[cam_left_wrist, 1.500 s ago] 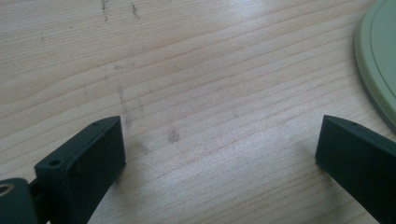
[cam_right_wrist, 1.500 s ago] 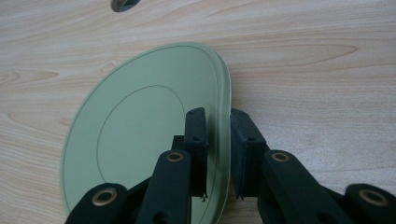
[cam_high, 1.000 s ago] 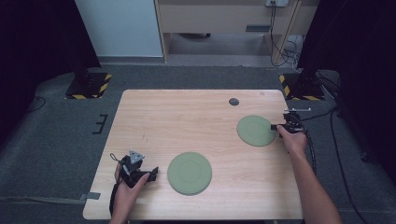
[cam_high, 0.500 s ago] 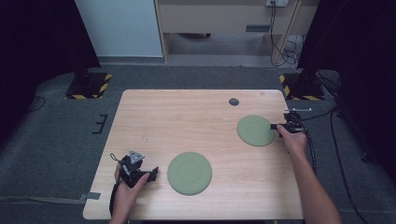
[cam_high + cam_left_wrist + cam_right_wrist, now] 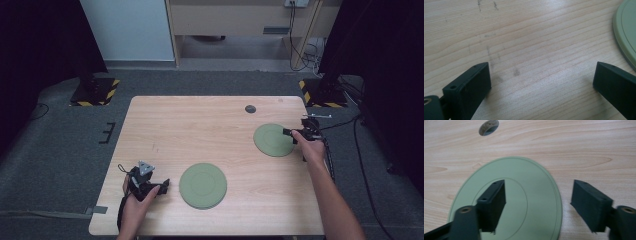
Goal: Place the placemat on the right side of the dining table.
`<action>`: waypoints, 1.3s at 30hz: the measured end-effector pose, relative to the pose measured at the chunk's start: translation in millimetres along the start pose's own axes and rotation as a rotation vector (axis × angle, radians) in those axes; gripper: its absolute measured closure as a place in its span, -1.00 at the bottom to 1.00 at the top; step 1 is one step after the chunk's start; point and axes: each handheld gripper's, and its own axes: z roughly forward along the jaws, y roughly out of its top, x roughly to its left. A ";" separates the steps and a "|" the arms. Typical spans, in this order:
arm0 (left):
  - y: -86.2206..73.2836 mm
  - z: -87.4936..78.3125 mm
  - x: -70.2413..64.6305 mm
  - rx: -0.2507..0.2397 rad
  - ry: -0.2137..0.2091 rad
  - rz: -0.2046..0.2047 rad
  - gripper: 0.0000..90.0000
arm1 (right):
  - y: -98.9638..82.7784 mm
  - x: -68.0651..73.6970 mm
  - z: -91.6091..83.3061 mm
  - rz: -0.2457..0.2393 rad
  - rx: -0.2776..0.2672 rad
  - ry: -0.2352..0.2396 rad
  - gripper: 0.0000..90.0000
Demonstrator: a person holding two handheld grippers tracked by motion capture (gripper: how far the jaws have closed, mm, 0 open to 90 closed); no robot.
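Plate rim between right gripper, unclamped

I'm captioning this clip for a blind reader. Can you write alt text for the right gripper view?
The right tongs have just been opening and stand apart over the edge of a flat green plate on a light wooden table, one jaw above the plate, the other past its rim, nothing gripped. A small dark hole sits beyond.

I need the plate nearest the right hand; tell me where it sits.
In the high view the green plate lies flat at the table's right side, just below the dark hole, with the right gripper at its right rim.
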 end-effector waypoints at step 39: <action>-1.0 -1.0 -0.9 0.001 -0.014 0.015 -0.98 | 0.2 64.2 -41.5 -0.169 -0.068 0.043 -0.76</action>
